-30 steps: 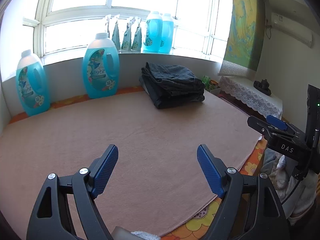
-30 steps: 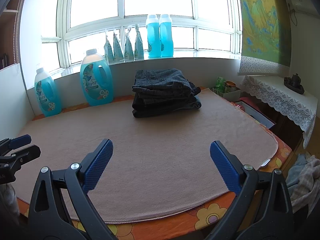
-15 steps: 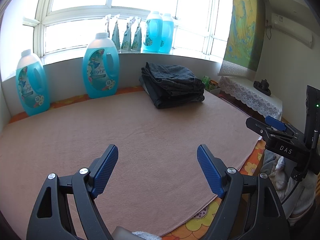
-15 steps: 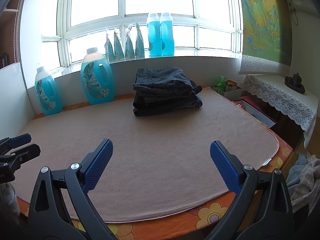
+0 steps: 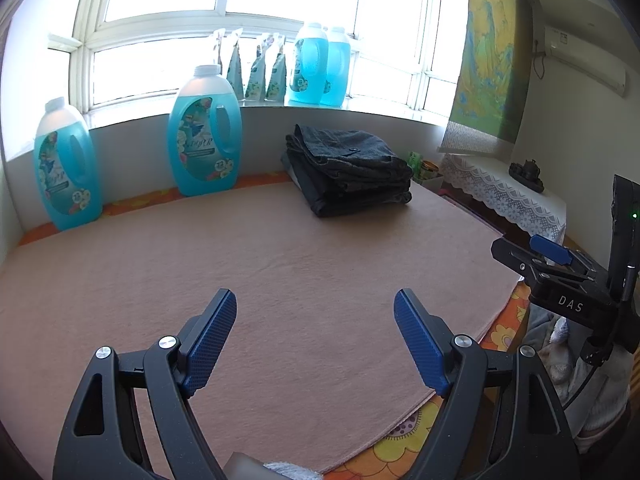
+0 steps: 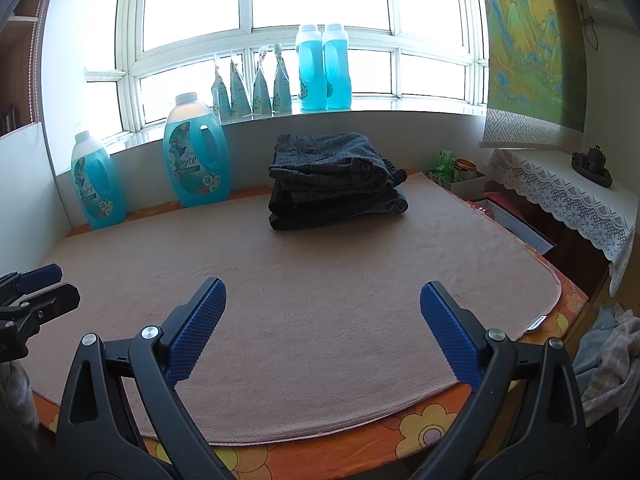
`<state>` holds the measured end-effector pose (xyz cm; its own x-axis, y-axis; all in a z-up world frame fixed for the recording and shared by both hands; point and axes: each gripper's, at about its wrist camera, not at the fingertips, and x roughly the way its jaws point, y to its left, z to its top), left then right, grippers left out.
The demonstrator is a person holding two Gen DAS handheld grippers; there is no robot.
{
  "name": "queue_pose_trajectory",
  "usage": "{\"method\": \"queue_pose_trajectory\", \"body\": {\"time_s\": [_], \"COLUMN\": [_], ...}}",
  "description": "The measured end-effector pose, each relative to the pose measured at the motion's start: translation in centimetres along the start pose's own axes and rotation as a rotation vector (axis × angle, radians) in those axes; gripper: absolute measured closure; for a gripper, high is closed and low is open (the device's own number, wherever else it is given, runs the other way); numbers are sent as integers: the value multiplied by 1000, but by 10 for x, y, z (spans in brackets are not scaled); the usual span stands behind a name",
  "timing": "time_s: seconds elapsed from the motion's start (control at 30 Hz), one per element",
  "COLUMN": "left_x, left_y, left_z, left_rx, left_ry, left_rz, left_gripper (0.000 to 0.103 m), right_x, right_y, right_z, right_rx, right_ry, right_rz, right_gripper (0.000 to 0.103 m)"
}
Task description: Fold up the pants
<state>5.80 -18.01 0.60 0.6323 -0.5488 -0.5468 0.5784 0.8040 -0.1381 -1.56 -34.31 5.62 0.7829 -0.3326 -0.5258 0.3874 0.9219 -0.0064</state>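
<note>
Pants (image 5: 348, 172) sat folded in a dark stack at the far side of the tan mat (image 5: 280, 280), close under the windowsill, well apart from both grippers. Through the left wrist camera, the left gripper (image 5: 315, 314) hung over the near part of the mat with its jaws spread wide and nothing between the blue pads. How many garments made up the stack was hard to tell; the layers ran together in shadow. At the right edge the right gripper (image 5: 548, 252) poked in sideways, only one blue pad showing, the rest cut off. Something pale at the bottom edge, between the left gripper's arms, was too cropped to make out.

From the right wrist camera, the right gripper (image 6: 322, 300) likewise hovered over the mat, jaws wide, holding nothing. The stack (image 6: 334, 180) lay straight ahead beyond it, one edge hiding the mat's far border. The left gripper's tips (image 6: 38, 292) entered at the left edge, mostly out of frame. A heap of pale cloth (image 6: 608, 352) slumped off the table's right corner, its shape unclear. The window glare washed out everything outside.
</note>
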Motion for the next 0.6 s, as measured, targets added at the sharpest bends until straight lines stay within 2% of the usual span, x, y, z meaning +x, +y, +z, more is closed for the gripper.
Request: {"method": "queue_pose_trajectory", "body": {"time_s": [0.6], "left_x": [0], "left_y": [0], "left_z": [-1], "left_rx": [-7], "left_ry": [-10], "left_rz": [22], "left_gripper": [22], "right_x": [-1], "right_y": [5], "right_z": [-4], "right_rx": [-2], "right_ry": [3], "right_rz": [-5], "right_gripper": [4]}}
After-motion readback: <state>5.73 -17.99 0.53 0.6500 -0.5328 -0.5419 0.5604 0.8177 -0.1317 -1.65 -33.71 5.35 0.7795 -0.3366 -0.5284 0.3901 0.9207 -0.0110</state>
